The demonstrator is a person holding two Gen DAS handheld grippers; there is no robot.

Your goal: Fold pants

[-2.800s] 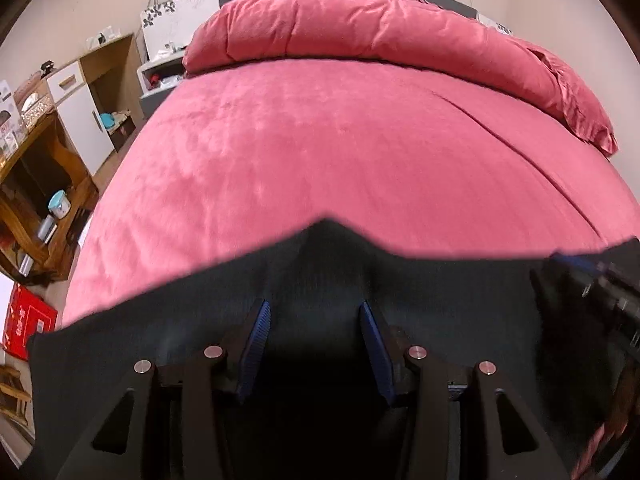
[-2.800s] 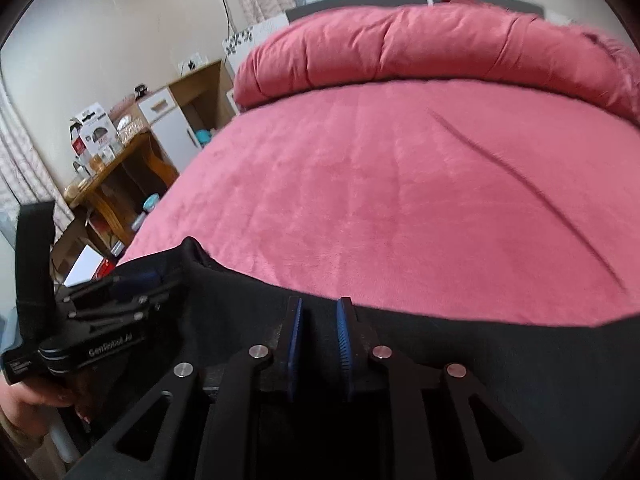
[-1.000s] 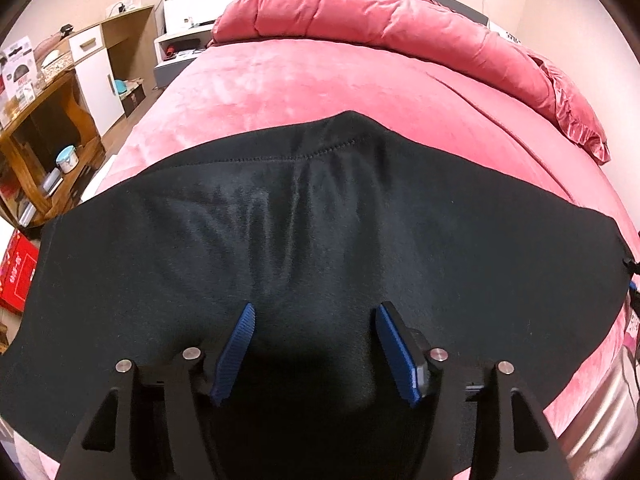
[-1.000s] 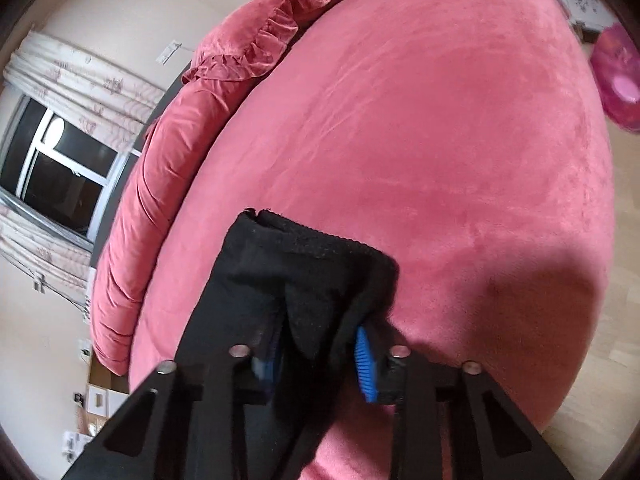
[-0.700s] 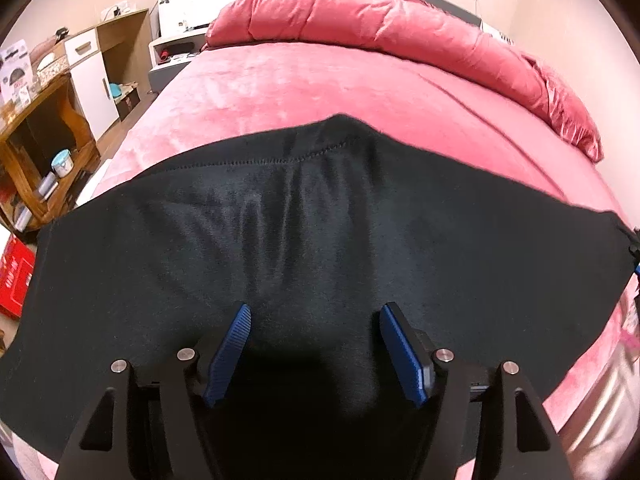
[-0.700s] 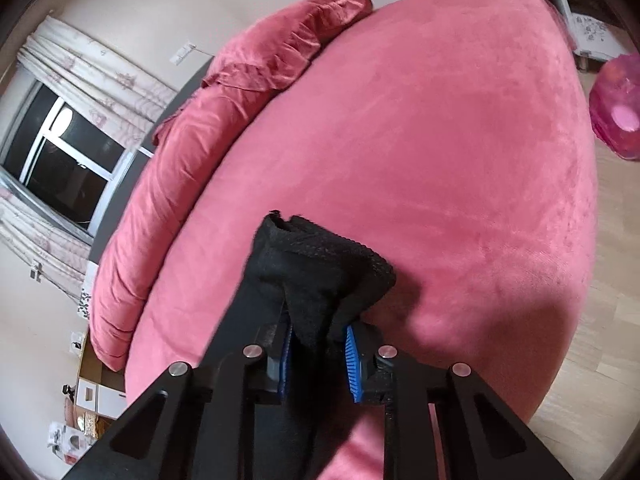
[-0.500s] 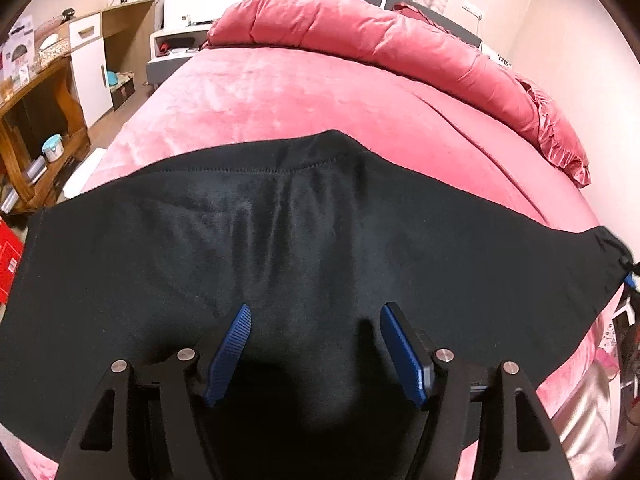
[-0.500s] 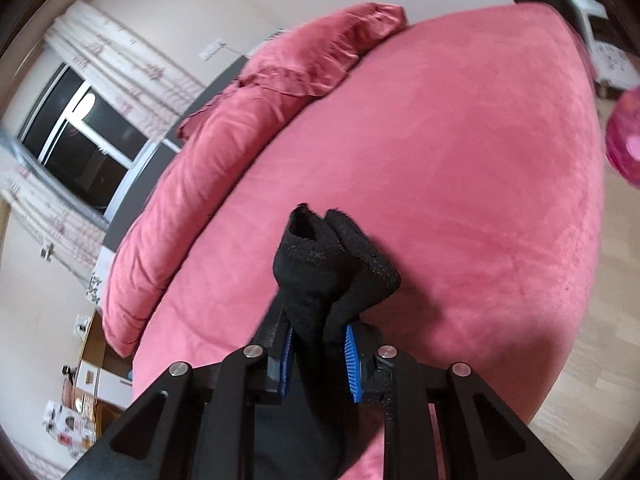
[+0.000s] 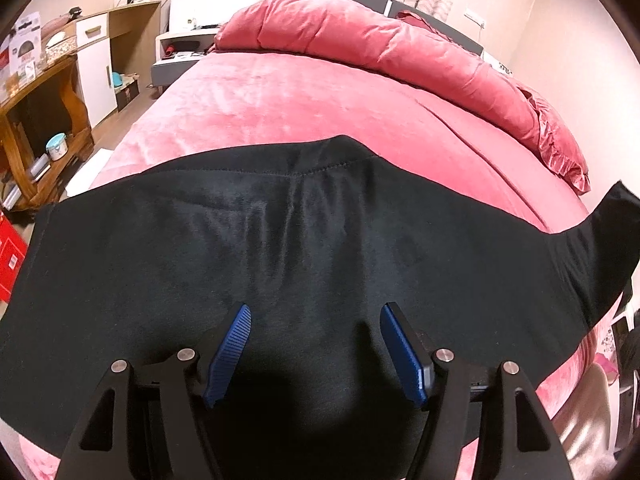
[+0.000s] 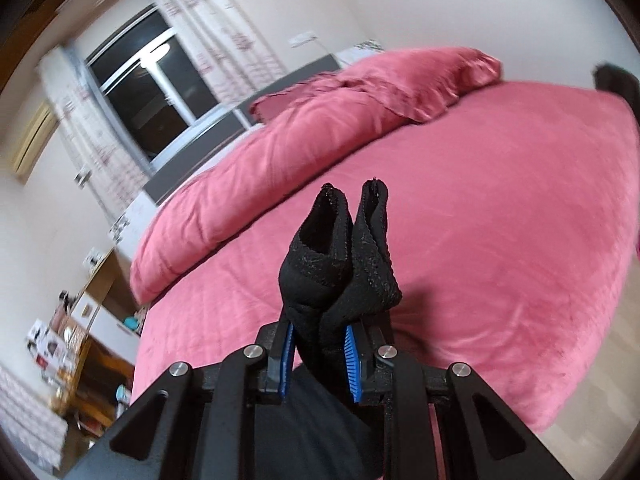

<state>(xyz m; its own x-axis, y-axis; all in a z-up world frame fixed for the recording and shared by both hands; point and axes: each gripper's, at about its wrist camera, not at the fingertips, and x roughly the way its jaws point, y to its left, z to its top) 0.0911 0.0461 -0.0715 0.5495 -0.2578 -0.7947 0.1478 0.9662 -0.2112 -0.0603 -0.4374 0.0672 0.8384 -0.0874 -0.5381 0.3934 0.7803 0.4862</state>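
Note:
The black pants [image 9: 300,248] lie spread across the near part of the pink bed [image 9: 320,108]. My left gripper [image 9: 314,346] is open, its blue pads hovering just over the middle of the fabric with nothing between them. My right gripper [image 10: 318,358] is shut on a bunched end of the pants [image 10: 340,264], with two hemmed openings sticking up above the pads. That end is lifted off the bed; in the left wrist view it rises at the far right [image 9: 616,224].
A rolled pink duvet [image 9: 380,44] and pillow [image 9: 560,152] lie along the head of the bed. A wooden desk [image 9: 36,128] and white cabinet [image 9: 96,64] stand to the left. A window with curtains [image 10: 160,88] is behind the bed.
My right gripper has closed on the pants end and lifted it off the bed, tilting upward. My left gripper stays open over the fabric and has hardly moved.

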